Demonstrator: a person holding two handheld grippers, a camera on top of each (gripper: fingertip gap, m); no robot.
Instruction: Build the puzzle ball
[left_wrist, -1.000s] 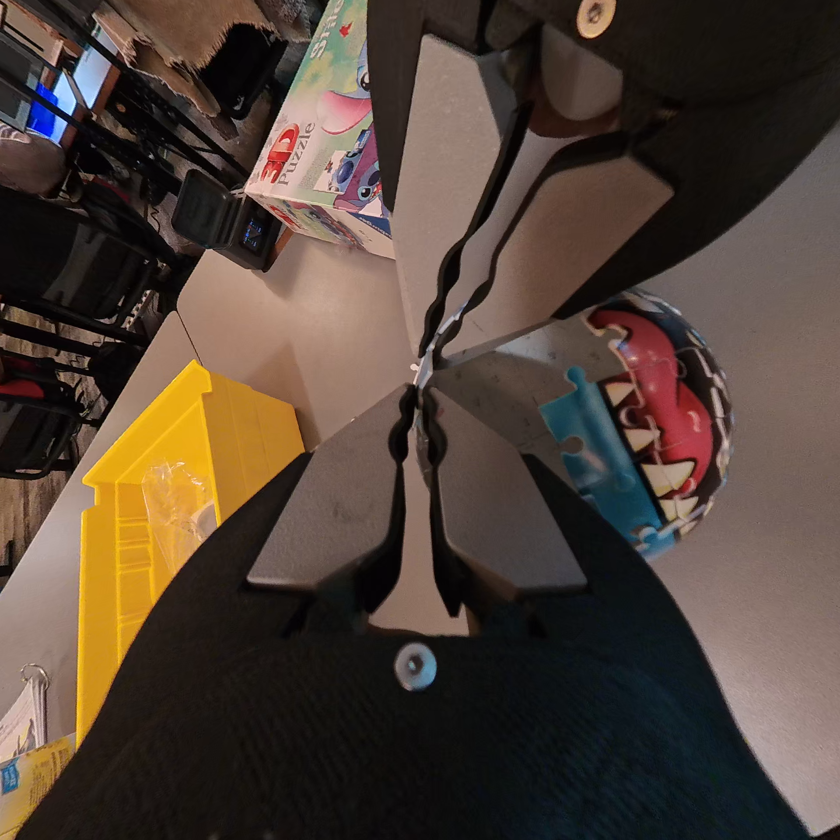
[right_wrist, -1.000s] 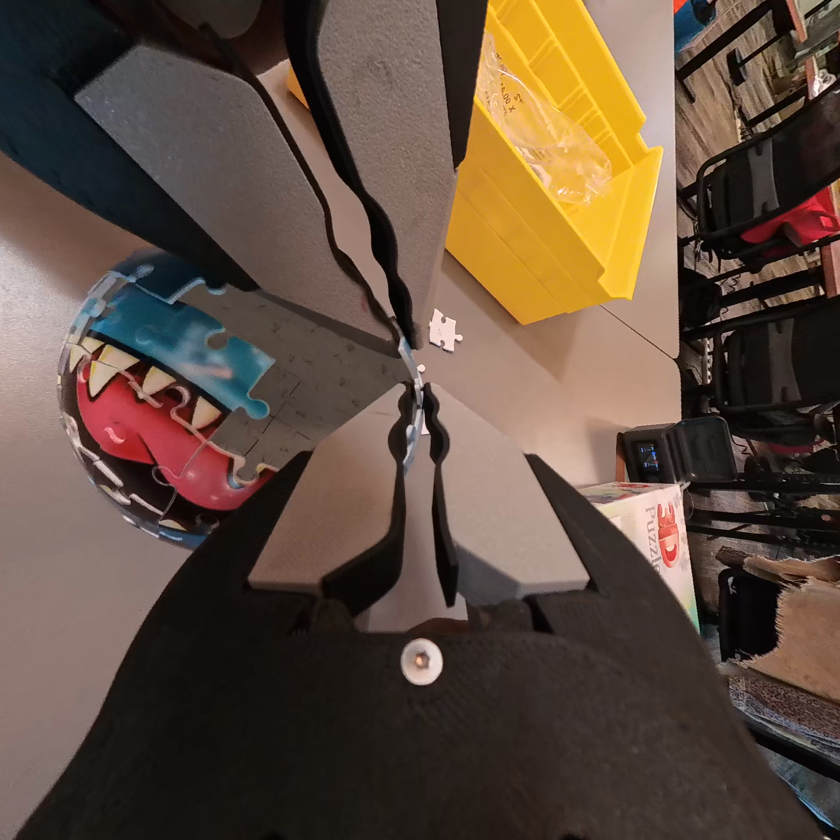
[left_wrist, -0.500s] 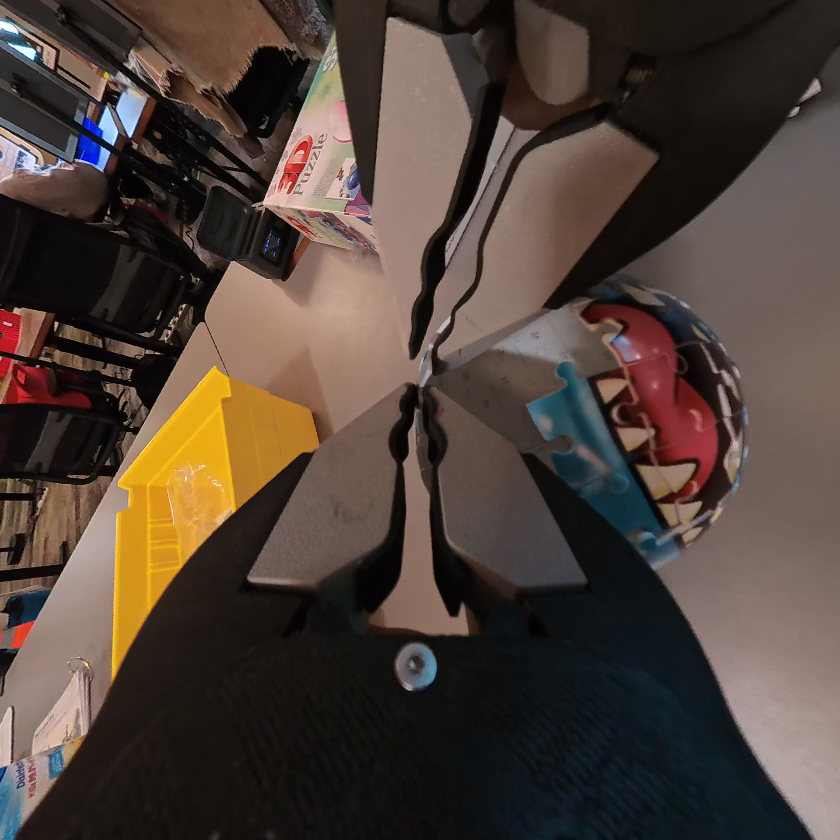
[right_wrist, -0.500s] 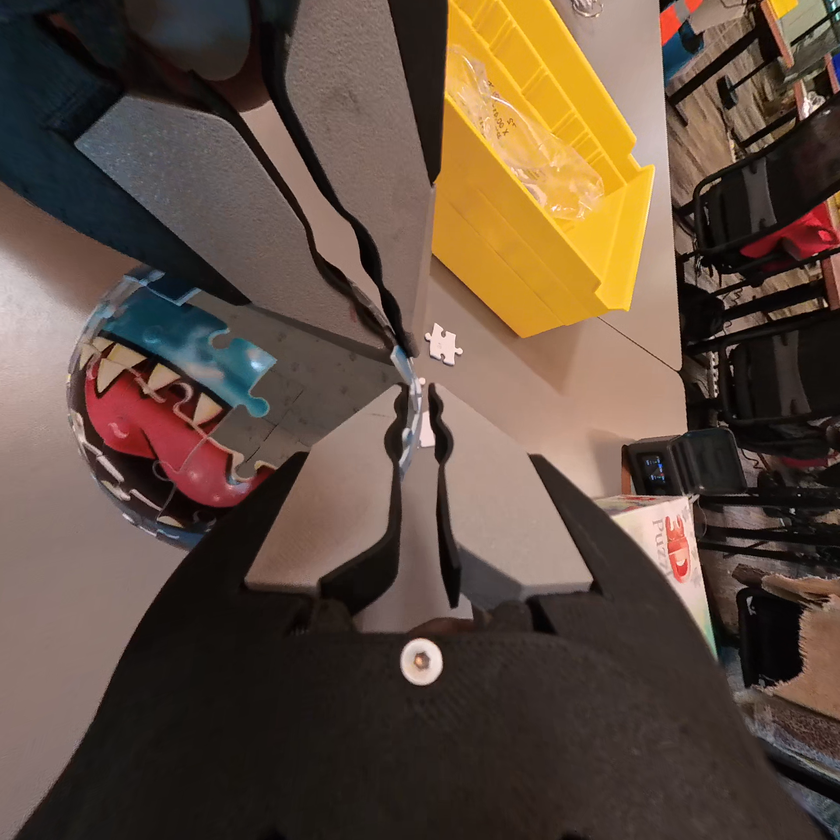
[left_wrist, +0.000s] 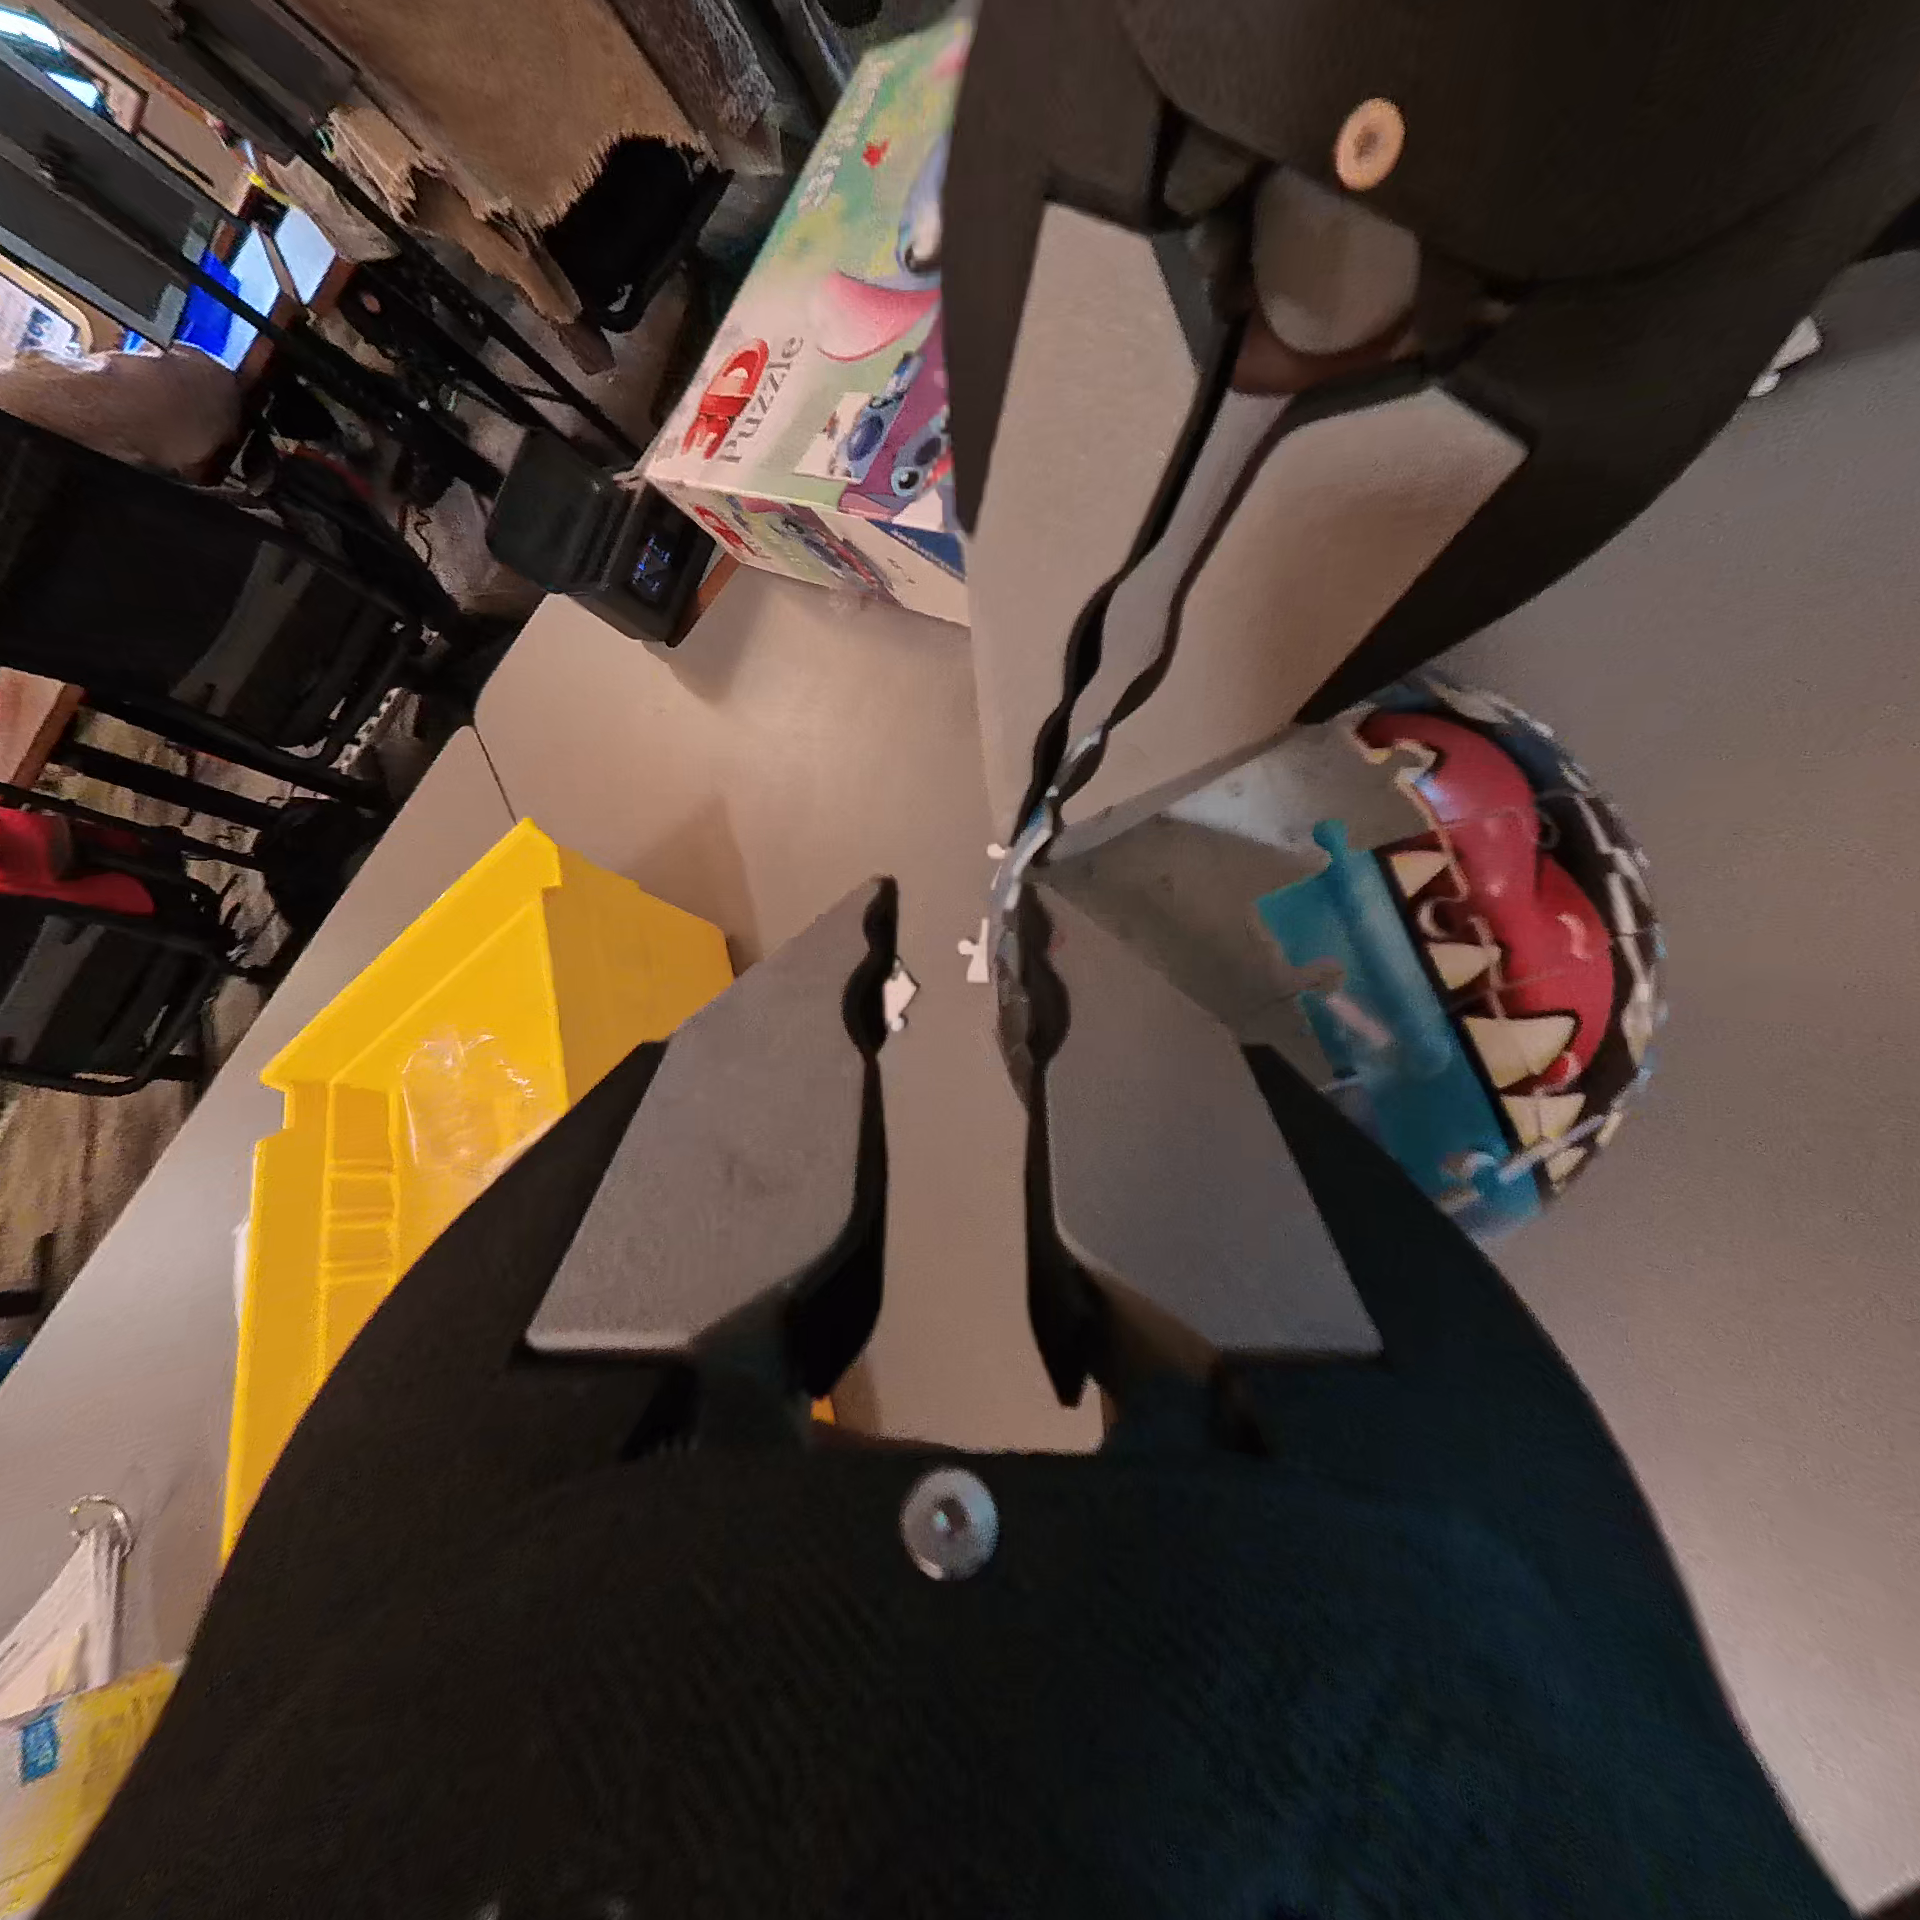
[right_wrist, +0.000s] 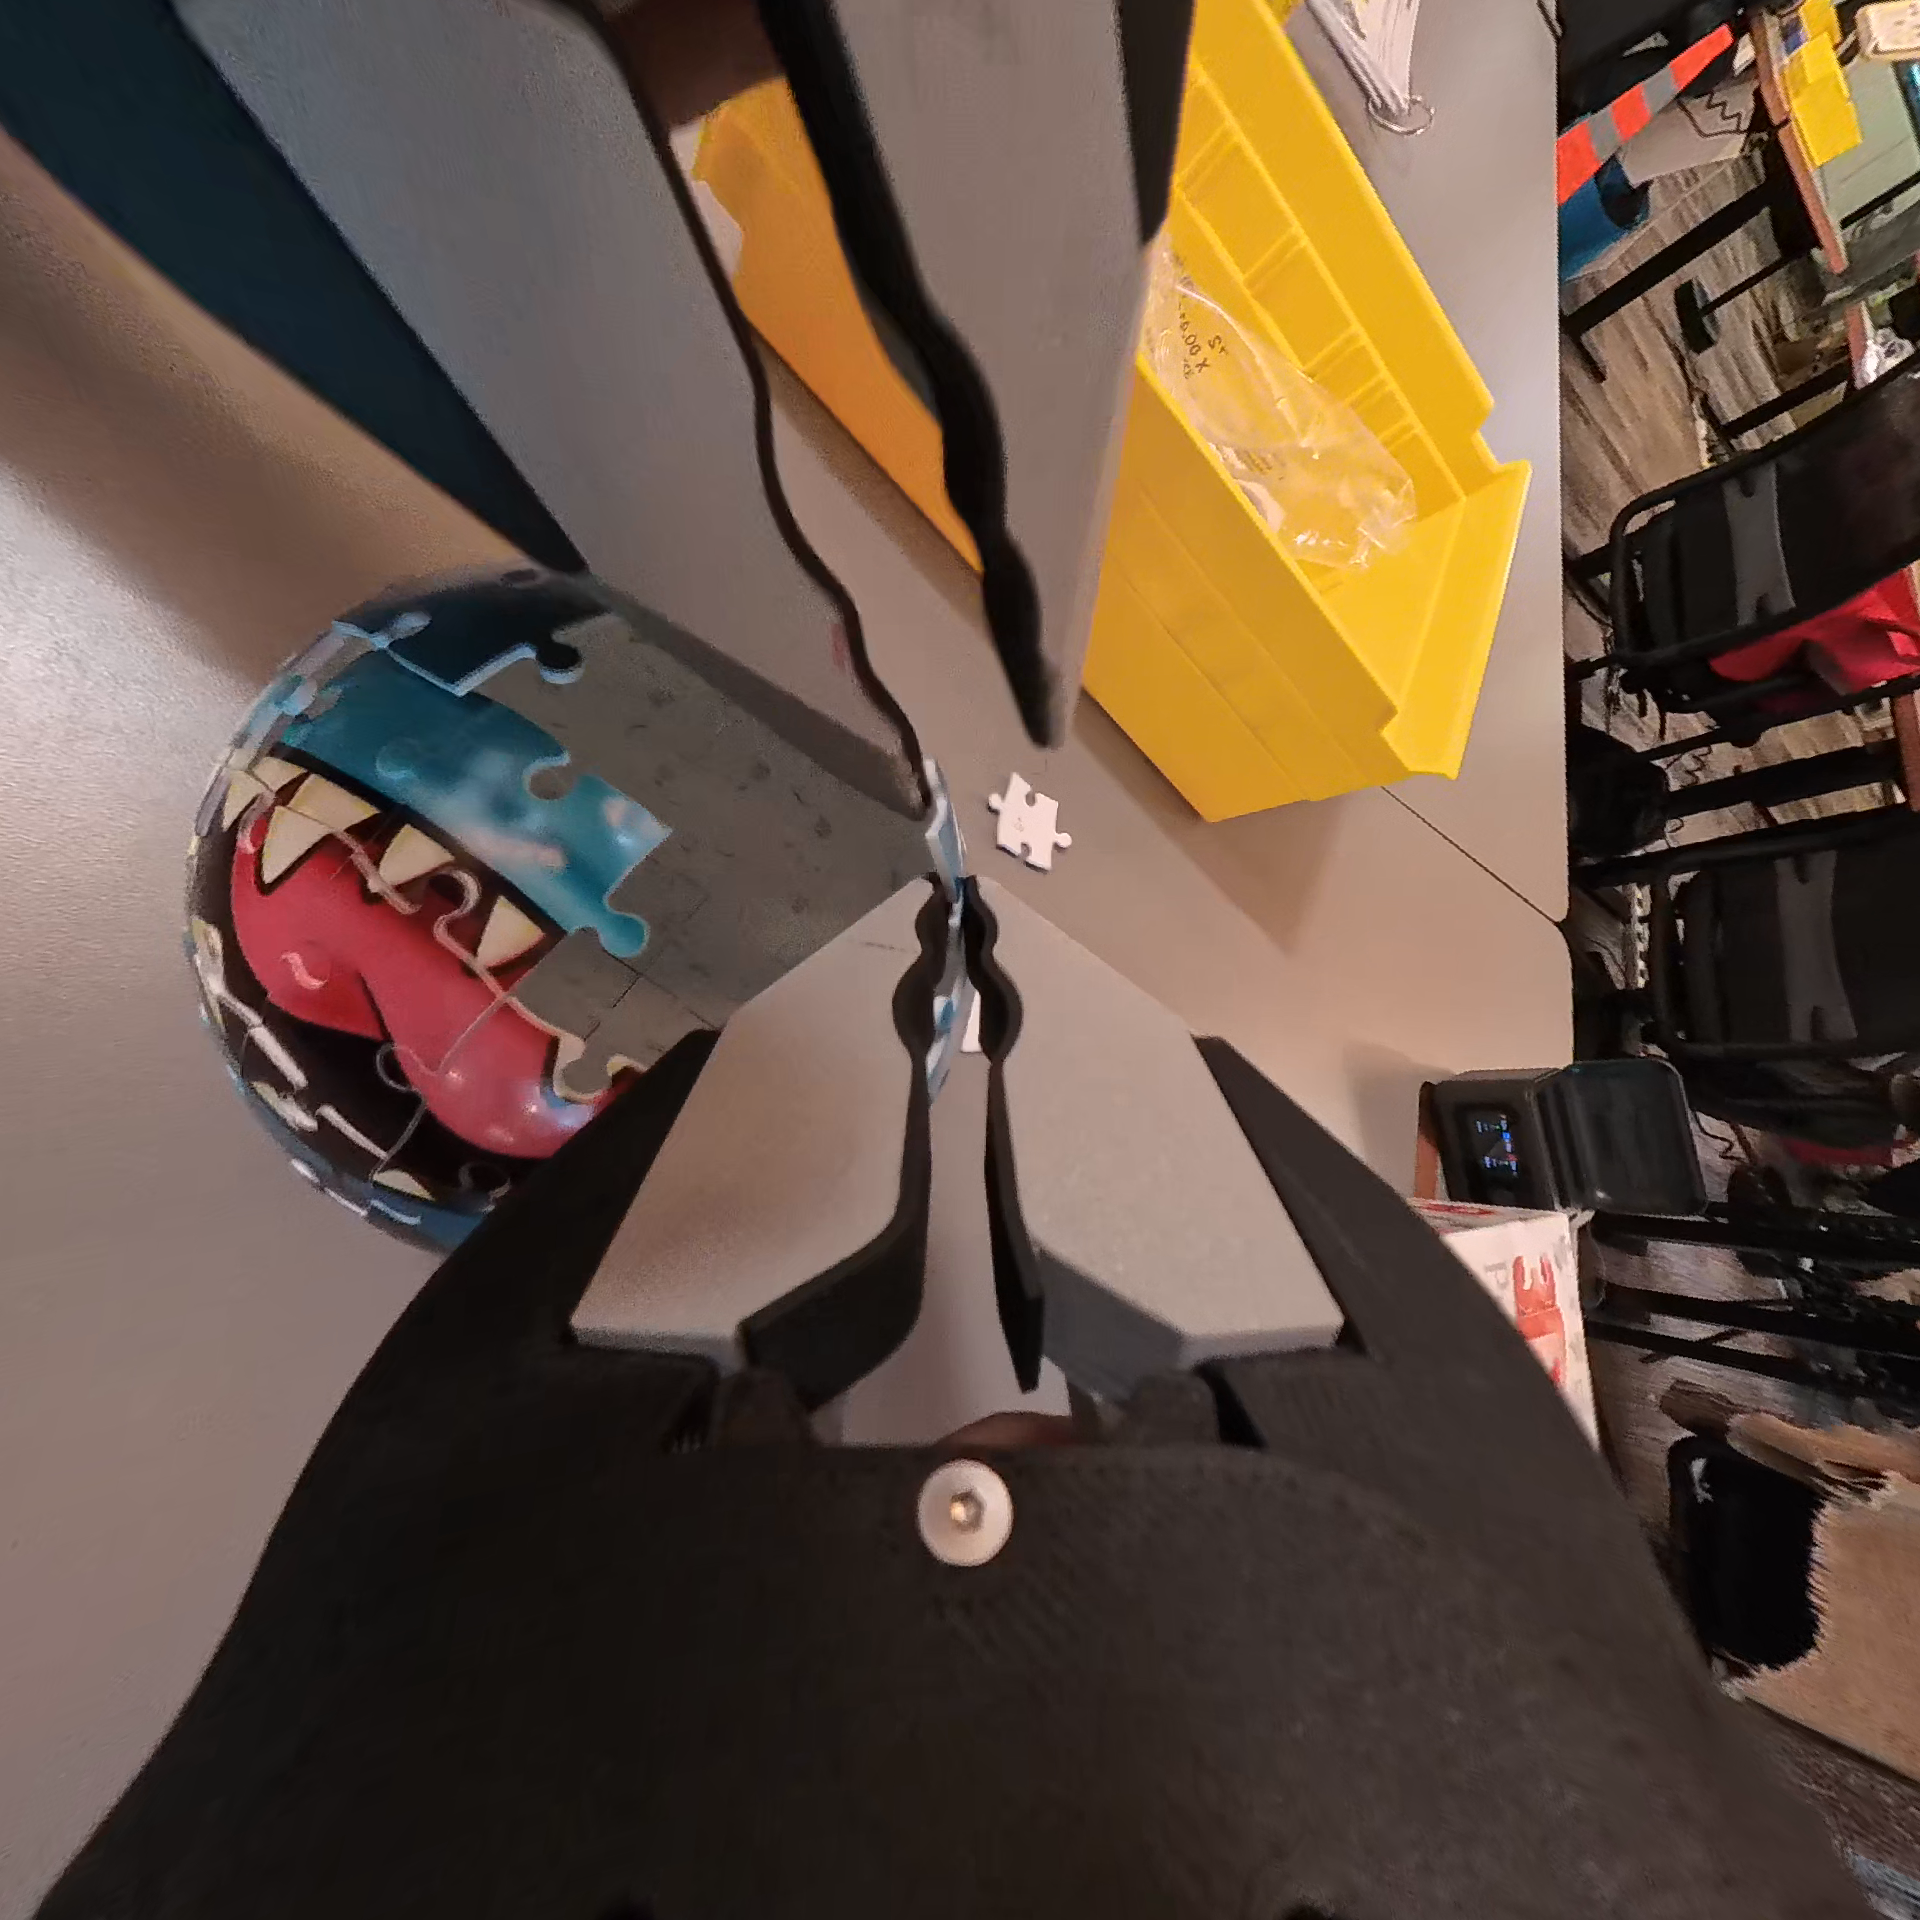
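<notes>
The puzzle ball (right_wrist: 436, 894) is a partly built hollow shell of thin curved pieces, printed with a red mouth and white teeth on blue, its grey inner face showing where pieces are missing. I judge it light and fairly rigid along the finished seams but weak at its open rim, where a hard squeeze could pop joints apart (the glossy print may also be slippery). The rim is the natural place to pinch, and gently.

In the right wrist view the right gripper (right_wrist: 961, 914) has its jaws nearly together on that rim, a sliver of blue-and-white shell caught between the tips; the ball hangs off to the lower left of them, above the grey table (right_wrist: 156, 1351). The left gripper (left_wrist: 951, 914) stands with a clear gap between its fingers and grips nothing, though its right finger lies against the ball's edge. The ball sits just right of that gap.

A loose white puzzle piece (right_wrist: 1029, 823) lies face down on the table just beyond both sets of tips, near the yellow bin (right_wrist: 1299, 644). It should be very light and flat, awkward to lift off the surface; an edge pinch looks best.
</notes>
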